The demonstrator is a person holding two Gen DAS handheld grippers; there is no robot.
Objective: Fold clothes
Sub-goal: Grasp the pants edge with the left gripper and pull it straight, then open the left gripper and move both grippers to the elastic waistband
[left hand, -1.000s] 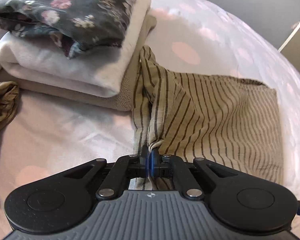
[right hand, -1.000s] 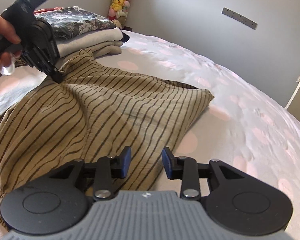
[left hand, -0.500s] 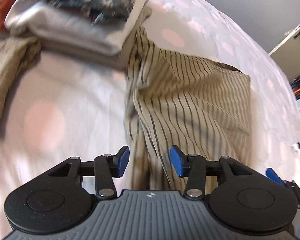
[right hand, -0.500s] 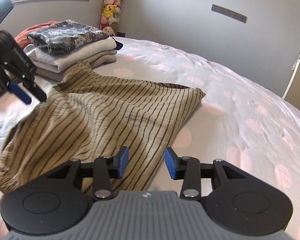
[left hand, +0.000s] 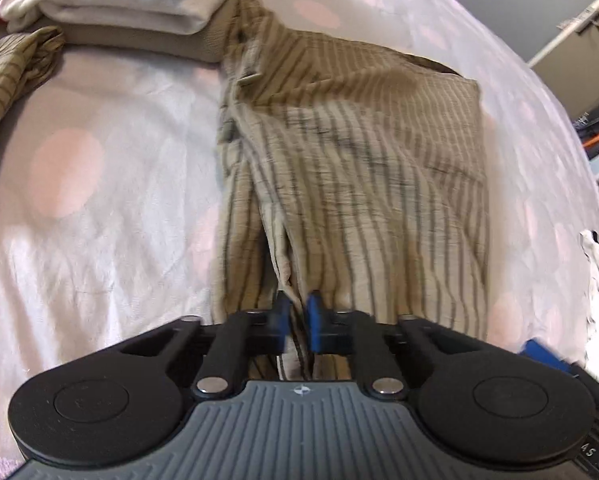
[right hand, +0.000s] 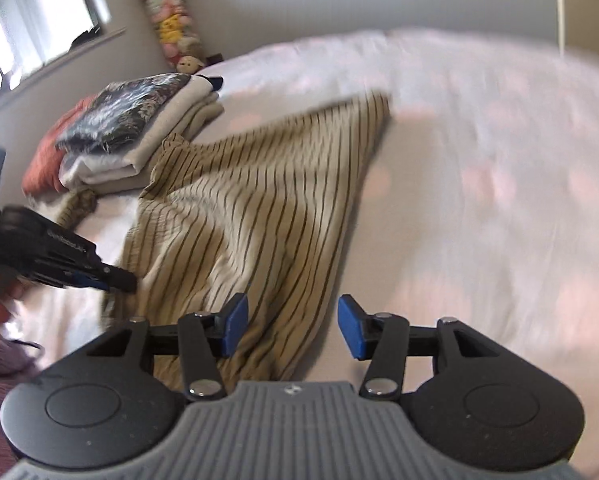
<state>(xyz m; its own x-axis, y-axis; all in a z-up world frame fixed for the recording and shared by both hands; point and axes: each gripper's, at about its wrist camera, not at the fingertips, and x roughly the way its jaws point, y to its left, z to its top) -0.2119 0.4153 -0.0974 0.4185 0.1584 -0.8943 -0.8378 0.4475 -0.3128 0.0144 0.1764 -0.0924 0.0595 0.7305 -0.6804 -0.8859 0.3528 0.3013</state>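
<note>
left gripper [left hand: 297,322] clamps shirt [left hand: 363,168] edge | right gripper [right hand: 291,326] has just been opening, empty (over hem) | grip hem squarely, lift both evenly

We are seeing our left gripper [left hand: 297,322] and right gripper [right hand: 291,330] wearing the same kit: blue pads on black linkage arms with silver pivot screws, round black discs either side, and a ribbed grey housing behind the fingers.
</note>
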